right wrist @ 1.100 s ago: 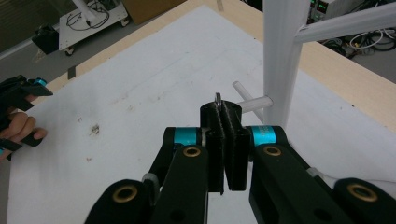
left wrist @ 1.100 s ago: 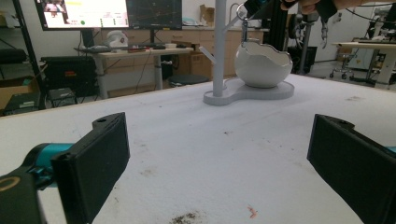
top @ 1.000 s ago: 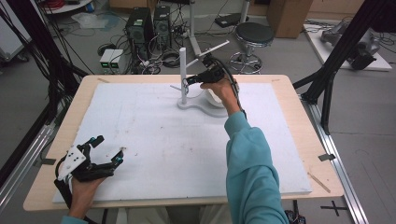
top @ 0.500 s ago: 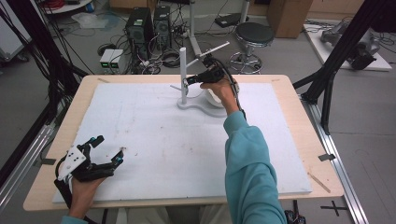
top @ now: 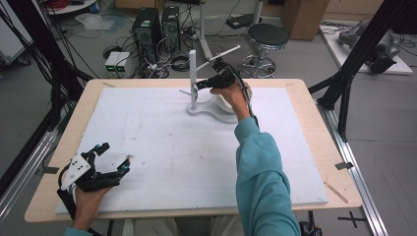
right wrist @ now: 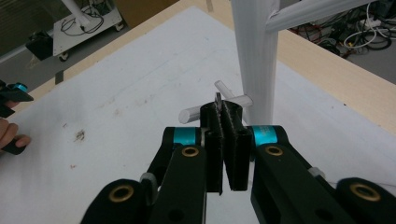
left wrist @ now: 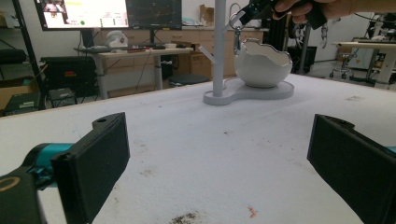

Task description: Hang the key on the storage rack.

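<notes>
- The jaws of the right gripper (right wrist: pixel 225 122) are pressed nearly together, and we see a thin metal piece (right wrist: pixel 218 99) pinched between their tips; only its top edge sticks out, so we cannot tell what it is from the right gripper view.
- In the left gripper view, a small metal ring or clasp (left wrist: pixel 236 29) hangs below that gripper's tips, just beside the white post (left wrist: pixel 219 46) and above the white eggshell-shaped bowl (left wrist: pixel 263 63). It is too small for us to say whether it hangs on a peg or only from the jaws.
- The post stands upright on a flat white base (top: pixel 209 110) at the far middle of the white foam board (top: pixel 162 147). Its top is cut off in both gripper views.
- In the high view the right hand (top: pixel 231 93) covers most of the bowl, so we see only a sliver of it.
- The left gripper (top: pixel 114 156) rests on the near left corner of the board, well apart from the stand, with its jaws spread wide and nothing between them.
- Two short pegs (right wrist: pixel 236 101) jut from the post just beyond the right gripper's tips; whether the pinched piece touches them we cannot tell.
</notes>
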`<action>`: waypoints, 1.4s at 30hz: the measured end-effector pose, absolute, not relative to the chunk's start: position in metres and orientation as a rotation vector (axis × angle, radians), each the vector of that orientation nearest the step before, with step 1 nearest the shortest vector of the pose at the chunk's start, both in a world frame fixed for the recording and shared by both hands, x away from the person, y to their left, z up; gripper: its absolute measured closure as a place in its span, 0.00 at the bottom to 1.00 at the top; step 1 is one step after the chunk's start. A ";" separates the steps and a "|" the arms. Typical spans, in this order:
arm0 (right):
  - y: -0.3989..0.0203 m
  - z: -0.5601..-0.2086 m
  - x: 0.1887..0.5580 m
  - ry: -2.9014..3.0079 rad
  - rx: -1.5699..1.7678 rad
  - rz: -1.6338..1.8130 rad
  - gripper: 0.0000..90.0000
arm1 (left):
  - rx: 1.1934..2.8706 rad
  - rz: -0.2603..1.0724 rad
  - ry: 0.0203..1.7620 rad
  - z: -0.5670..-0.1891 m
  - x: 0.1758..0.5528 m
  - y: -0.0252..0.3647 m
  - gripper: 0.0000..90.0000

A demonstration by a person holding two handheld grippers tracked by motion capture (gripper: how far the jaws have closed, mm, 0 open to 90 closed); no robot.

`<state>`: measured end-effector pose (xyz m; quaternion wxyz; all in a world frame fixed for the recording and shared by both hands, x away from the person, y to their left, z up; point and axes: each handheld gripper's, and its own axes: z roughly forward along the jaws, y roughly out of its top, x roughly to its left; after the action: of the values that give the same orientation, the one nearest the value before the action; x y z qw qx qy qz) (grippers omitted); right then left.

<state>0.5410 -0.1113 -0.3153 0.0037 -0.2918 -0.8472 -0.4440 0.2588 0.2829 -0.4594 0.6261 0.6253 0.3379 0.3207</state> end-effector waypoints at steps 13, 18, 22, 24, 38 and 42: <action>-0.116 -0.311 0.539 -2.660 -0.942 -1.402 0.95 | 1.434 0.736 0.775 -0.459 0.259 0.283 0.07; -0.122 -0.305 0.534 -2.673 -0.952 -1.417 0.90 | 1.432 0.734 0.778 -0.459 0.259 0.283 0.07; -0.127 -0.294 0.524 -2.682 -0.946 -1.418 0.79 | 1.435 0.736 0.777 -0.459 0.259 0.283 0.07; -0.130 -0.287 0.518 -2.676 -0.929 -1.447 0.64 | 1.432 0.736 0.777 -0.459 0.259 0.282 0.07; -0.164 -0.261 0.472 -2.781 -0.867 -1.671 0.00 | 1.432 0.743 0.773 -0.459 0.258 0.282 0.07; -0.181 -0.268 0.454 -2.802 -0.844 -1.693 0.00 | 1.429 0.742 0.769 -0.460 0.258 0.281 0.07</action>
<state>0.4544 -0.1813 -0.2684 -0.1194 -0.2480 -0.8228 -0.4973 0.2580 0.2814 -0.4595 0.6276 0.6236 0.3356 0.3235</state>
